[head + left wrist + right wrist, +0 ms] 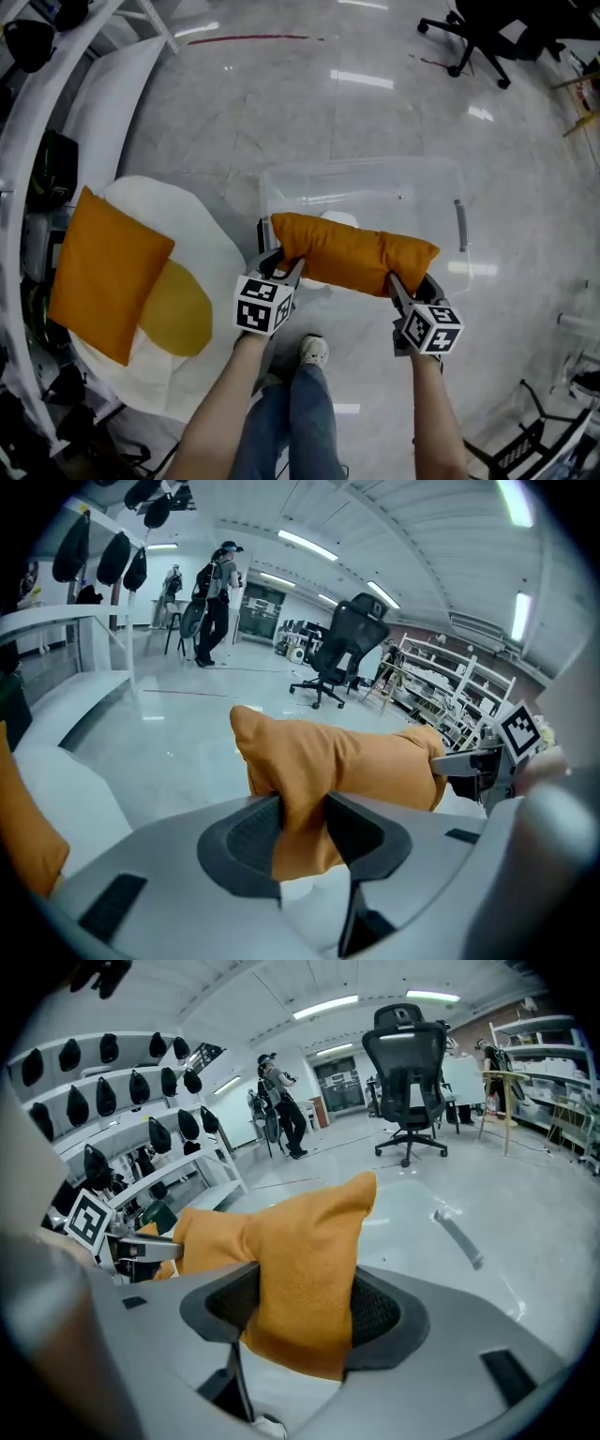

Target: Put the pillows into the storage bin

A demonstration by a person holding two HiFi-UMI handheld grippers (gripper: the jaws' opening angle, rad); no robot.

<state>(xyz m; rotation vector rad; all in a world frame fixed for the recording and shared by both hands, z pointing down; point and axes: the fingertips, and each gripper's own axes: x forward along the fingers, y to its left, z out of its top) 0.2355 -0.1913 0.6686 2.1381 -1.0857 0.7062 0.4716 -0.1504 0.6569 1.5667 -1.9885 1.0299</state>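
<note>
Two grippers, one pillow between them; left gripper (302,810) has its jaws closed partway on the left end of the orange pillow (352,253), fabric pinched and bunched between the pads; right gripper (305,1288) clamps the right end likewise, jaws set wider, cloth filling the gap between the pads; pillow stretched level between the two, held over the near edge of the clear storage bin (457,192); bin on the pale glossy floor (309,112), lid off.

One second orange pillow (108,272), lying to the left on a white egg-shaped cushion (155,197) with a yellow centre; well apart from the bin.

One black office chair (487,37), far right; the person's shoe (314,352) below the held pillow.
</note>
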